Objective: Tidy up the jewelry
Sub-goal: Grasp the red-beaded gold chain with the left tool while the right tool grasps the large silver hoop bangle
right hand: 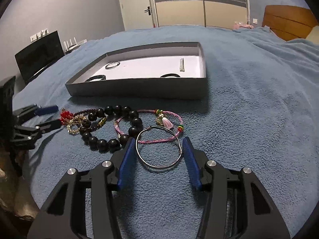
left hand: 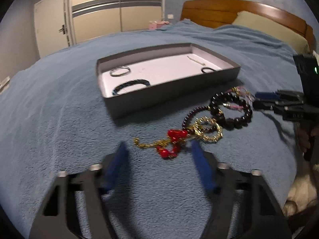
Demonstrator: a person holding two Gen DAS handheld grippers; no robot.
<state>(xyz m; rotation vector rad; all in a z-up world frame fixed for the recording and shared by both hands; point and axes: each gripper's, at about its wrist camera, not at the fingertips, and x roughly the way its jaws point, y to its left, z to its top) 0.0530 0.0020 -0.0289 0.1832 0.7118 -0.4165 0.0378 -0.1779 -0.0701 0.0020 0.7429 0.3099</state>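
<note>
Right gripper [right hand: 158, 141] fingers spread wide, straddling the wire bangle [right hand: 159, 149] flat on the blanket [right hand: 249, 119]; only the right view shows the bangle and the pink cord [right hand: 149, 139] at its 12 o'clock. Left gripper [left hand: 159, 145] also spread, holding nothing, red beads [left hand: 172, 142] just ahead between the tips. Black beads [left hand: 231, 109] at 2 o'clock from them. Tray [left hand: 199, 88] at 12, long axis running left-right, holding a ring [left hand: 119, 72], dark bracelet [left hand: 130, 85], and, clear only in the right view, a white clip [right hand: 181, 64] pointing 12–6.
</note>
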